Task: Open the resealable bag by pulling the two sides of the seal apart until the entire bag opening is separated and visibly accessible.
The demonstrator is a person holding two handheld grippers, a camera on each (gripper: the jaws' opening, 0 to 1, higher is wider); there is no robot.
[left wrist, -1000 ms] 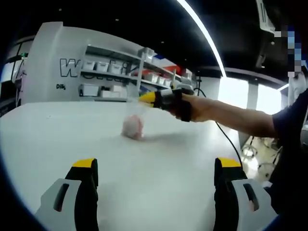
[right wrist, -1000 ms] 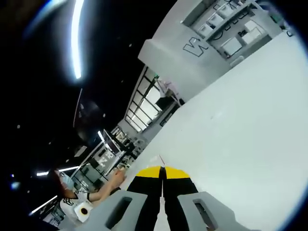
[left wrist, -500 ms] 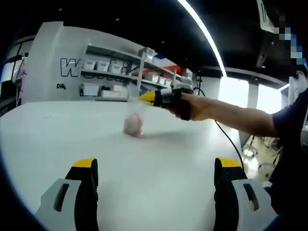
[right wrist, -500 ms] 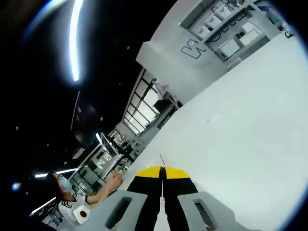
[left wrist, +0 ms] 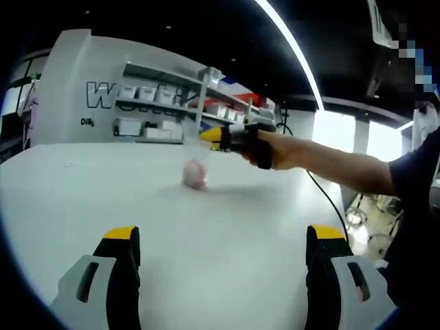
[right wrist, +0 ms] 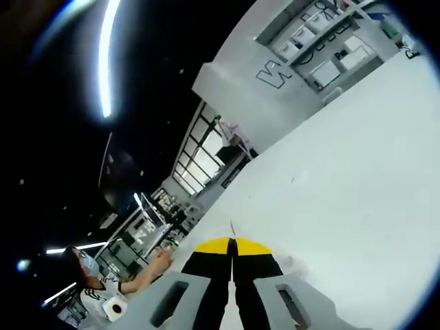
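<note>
Your right claw (left wrist: 214, 137) is pinching the top edge of the resealable bag (left wrist: 195, 173), which is hanging down with its pink contents just touching the white surface (left wrist: 206, 234). Your left claw (left wrist: 223, 237) is standing wide, holding nothing, well apart from the bag. The seal is looking unopened; the second side is not yet being gripped.

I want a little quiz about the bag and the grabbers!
1. True or false: the left gripper has its jaws wide apart.
2. What does the right gripper hold up over the table?
A) the bag
B) a cup
C) a book
3. Fill in: the stuff in the bag's bottom looks ____.

Key:
1. true
2. A
3. pink
</note>
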